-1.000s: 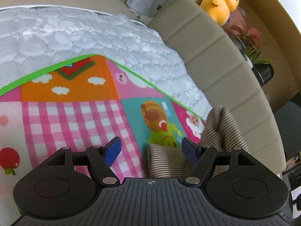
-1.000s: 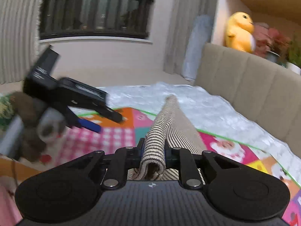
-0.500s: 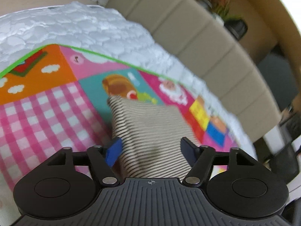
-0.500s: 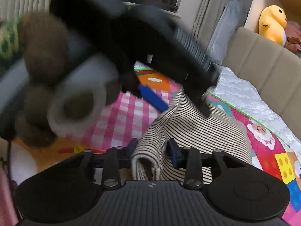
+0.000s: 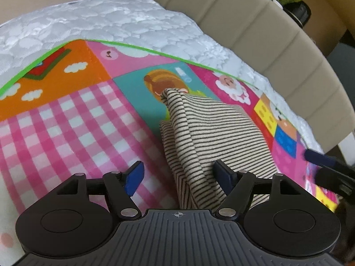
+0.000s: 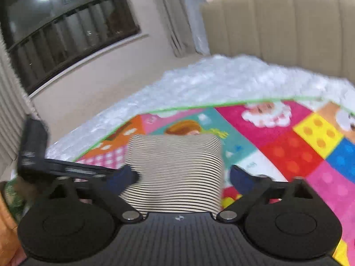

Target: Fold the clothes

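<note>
On the play mat (image 5: pixel 66 119), the striped garment (image 5: pixel 213 137) lies folded; both hand-held grippers, left (image 5: pixel 177 175) and right (image 6: pixel 184 177), are opening apart, so withdraw cleanly without snagging.

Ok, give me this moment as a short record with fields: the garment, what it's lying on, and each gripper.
garment: striped cloth, folded into a compact bundle
surface: colourful play mat over a white quilted cover
left gripper: jaws opening, cloth between them, pads not pressing
right gripper: jaws opening, cloth between them, released
backdrop: beige padded headboard
</note>
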### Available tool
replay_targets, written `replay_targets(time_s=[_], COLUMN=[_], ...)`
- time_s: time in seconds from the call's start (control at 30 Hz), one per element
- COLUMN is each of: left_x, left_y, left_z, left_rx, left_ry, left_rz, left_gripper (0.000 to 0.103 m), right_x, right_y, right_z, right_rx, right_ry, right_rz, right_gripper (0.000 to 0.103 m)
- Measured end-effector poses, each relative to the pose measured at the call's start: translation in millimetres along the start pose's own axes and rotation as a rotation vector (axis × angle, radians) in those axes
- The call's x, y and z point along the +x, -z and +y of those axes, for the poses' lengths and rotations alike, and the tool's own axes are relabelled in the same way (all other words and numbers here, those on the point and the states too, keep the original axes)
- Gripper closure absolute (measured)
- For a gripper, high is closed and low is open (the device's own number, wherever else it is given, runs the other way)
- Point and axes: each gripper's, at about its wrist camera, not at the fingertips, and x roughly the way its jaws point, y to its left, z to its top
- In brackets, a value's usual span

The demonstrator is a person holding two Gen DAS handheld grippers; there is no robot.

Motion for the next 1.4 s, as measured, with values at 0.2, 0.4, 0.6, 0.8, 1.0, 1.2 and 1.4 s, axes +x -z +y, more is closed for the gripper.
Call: replay_targets(time_s=[0.2, 0.4, 0.6, 0.8, 1.0, 1.2, 1.4], left_x=[-14, -21, 2, 36, 49, 51, 52], left_y=[2, 3, 13, 19, 18, 19, 18], left_z=[-18, -34, -33, -12, -29, -37, -37], left_rx=[0.028, 0.054, 0.046, -0.069, -0.035, -0.014, -0.016], left_ry=[0.024, 0.046, 0.074, 0.147, 0.092, 0.043, 0.041], left_rz=[-0.011, -0.012, 0.085, 0.169, 0.153, 0.14, 0.133], left_gripper=[0.026, 0.016, 0.012, 0.011, 0.008, 0.01, 0.012], right_x=[24, 28, 29, 30, 44, 51, 53], right_y=[28, 44, 45, 42, 39, 38, 37], right_z=[-5, -9, -23, -42, -58, -62, -63], right_rx=[-0.027, -0.048, -0.021, 0.072, 0.144, 0.136, 0.131], right_ry=[0.028, 0.044, 0.041, -0.068, -0.153, -0.18, -0.193], right_rz=[0.089, 0.104, 0.107, 0.12, 0.177, 0.19, 0.193], right_gripper=[0.024, 0.024, 0.023, 0.023, 0.023, 0.023, 0.027])
